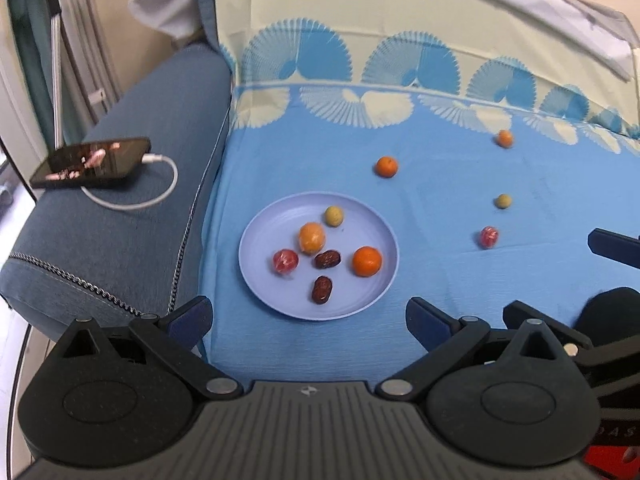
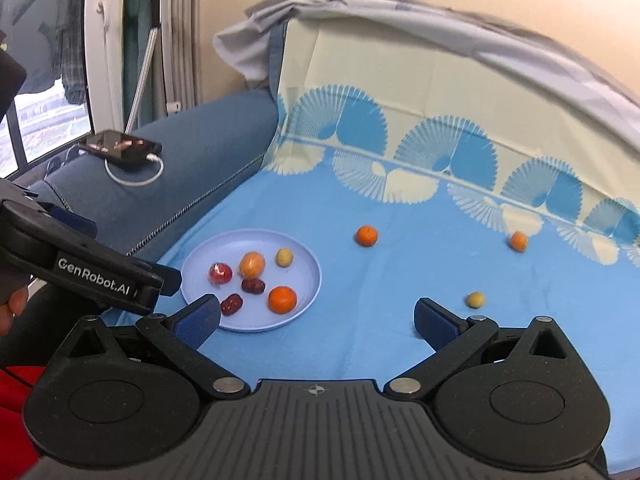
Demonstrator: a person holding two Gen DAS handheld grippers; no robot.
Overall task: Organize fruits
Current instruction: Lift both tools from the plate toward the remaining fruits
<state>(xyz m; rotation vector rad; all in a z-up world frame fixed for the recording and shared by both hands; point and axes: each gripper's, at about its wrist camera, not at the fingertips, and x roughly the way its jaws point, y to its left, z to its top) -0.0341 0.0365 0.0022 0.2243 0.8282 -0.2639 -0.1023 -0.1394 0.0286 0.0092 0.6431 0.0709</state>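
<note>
A lilac plate (image 1: 256, 280) (image 2: 308, 292) lies on the blue sheet and holds several fruits: an orange (image 1: 366, 261), a yellow-orange fruit (image 1: 311, 237), a red fruit (image 1: 285, 261), a green one (image 1: 333, 215) and two dates (image 1: 322, 289). Loose on the sheet lie an orange (image 1: 386, 166) (image 2: 367, 235), a farther orange (image 1: 505, 138) (image 2: 518, 240), a green fruit (image 1: 503, 201) (image 2: 475, 299) and a red fruit (image 1: 489, 237). My left gripper (image 1: 308, 320) is open and empty just before the plate. My right gripper (image 2: 318, 320) is open and empty, right of the plate.
A phone (image 1: 92, 162) (image 2: 120, 146) with a white cable lies on the blue sofa arm (image 1: 132, 216) at the left. The patterned sofa back (image 1: 400, 28) rises behind the sheet. The left gripper's body (image 2: 80, 276) shows at the left of the right wrist view.
</note>
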